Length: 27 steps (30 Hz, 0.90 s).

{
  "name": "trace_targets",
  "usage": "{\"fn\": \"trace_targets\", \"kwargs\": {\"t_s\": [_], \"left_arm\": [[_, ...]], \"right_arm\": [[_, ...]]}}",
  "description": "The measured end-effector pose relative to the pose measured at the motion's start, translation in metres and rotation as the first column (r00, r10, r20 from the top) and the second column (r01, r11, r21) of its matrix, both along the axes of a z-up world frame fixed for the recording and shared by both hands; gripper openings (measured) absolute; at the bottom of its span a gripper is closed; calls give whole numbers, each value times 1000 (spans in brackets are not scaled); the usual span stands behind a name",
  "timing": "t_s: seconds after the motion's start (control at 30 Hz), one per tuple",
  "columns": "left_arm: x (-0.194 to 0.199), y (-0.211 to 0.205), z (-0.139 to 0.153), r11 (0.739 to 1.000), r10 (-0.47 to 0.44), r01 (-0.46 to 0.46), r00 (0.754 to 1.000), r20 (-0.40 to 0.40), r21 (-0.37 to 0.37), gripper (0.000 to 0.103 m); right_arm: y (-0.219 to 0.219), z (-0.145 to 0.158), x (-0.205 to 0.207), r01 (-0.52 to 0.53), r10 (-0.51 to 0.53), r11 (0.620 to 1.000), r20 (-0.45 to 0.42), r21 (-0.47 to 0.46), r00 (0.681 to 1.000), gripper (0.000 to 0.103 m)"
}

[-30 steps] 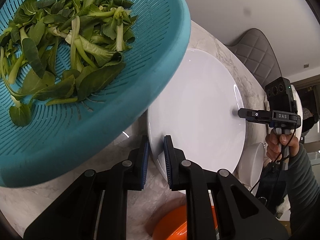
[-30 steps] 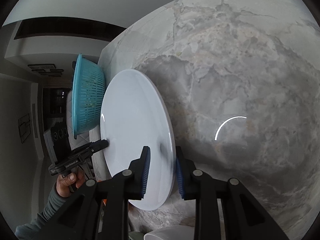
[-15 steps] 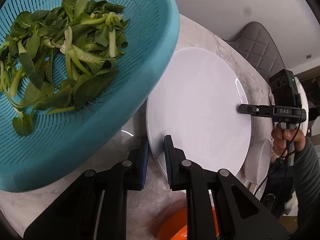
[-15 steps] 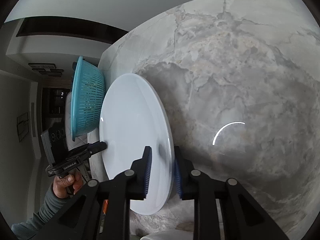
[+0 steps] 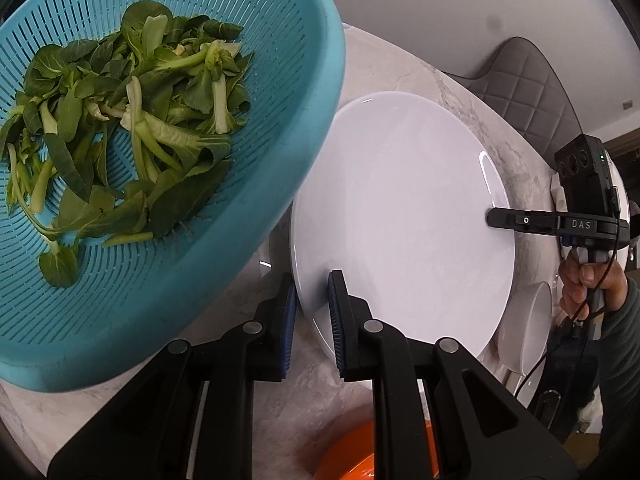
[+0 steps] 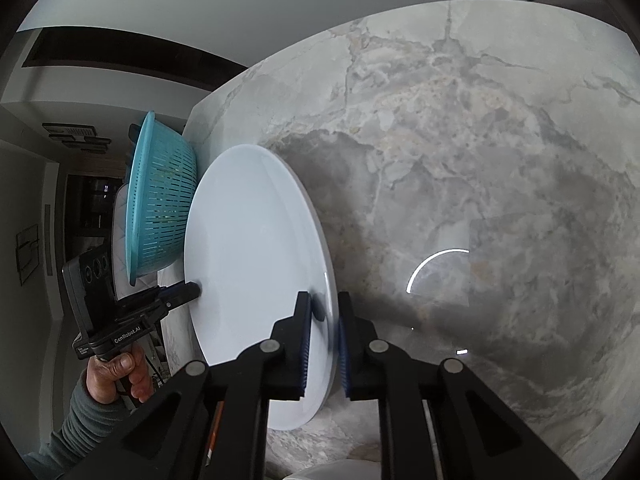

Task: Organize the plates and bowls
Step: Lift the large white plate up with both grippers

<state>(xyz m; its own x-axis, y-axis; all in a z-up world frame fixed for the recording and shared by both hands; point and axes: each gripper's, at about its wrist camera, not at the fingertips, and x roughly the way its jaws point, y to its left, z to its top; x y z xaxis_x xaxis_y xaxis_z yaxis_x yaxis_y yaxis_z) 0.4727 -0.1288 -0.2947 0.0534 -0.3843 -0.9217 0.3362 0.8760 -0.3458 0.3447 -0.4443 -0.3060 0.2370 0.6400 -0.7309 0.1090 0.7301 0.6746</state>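
A large white plate (image 5: 404, 216) is held between my two grippers above the marble table (image 6: 480, 160). My left gripper (image 5: 312, 308) is shut on the plate's near rim in the left wrist view. My right gripper (image 6: 323, 332) is shut on the opposite rim, and the plate (image 6: 256, 264) fills the middle of the right wrist view. Each gripper also shows in the other's view, at the plate's far edge. A white bowl (image 5: 524, 328) sits beyond the plate on the right.
A teal colander (image 5: 168, 168) full of green leaves stands close on the left, also in the right wrist view (image 6: 160, 196). An orange bowl (image 5: 352, 460) lies at the bottom edge. A grey quilted chair (image 5: 528, 92) stands behind the table.
The plate, held by both grippers, has shifted slightly away from the colander. Both grips are unchanged.
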Motion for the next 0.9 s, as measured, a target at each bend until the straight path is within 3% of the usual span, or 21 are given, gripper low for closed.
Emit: {"fn": "trace_targets", "kwargs": {"t_s": [0.47, 0.9], "left_arm": [[4, -14, 29, 1000, -20, 20, 1000, 23, -9, 14], [-17, 19, 93, 998, -49, 51, 995, 90, -31, 14]], "right_arm": [[-14, 13, -9, 40, -40, 999, -1, 9, 999, 15], [-3, 67, -43, 44, -44, 999, 53, 6, 998, 15]]}}
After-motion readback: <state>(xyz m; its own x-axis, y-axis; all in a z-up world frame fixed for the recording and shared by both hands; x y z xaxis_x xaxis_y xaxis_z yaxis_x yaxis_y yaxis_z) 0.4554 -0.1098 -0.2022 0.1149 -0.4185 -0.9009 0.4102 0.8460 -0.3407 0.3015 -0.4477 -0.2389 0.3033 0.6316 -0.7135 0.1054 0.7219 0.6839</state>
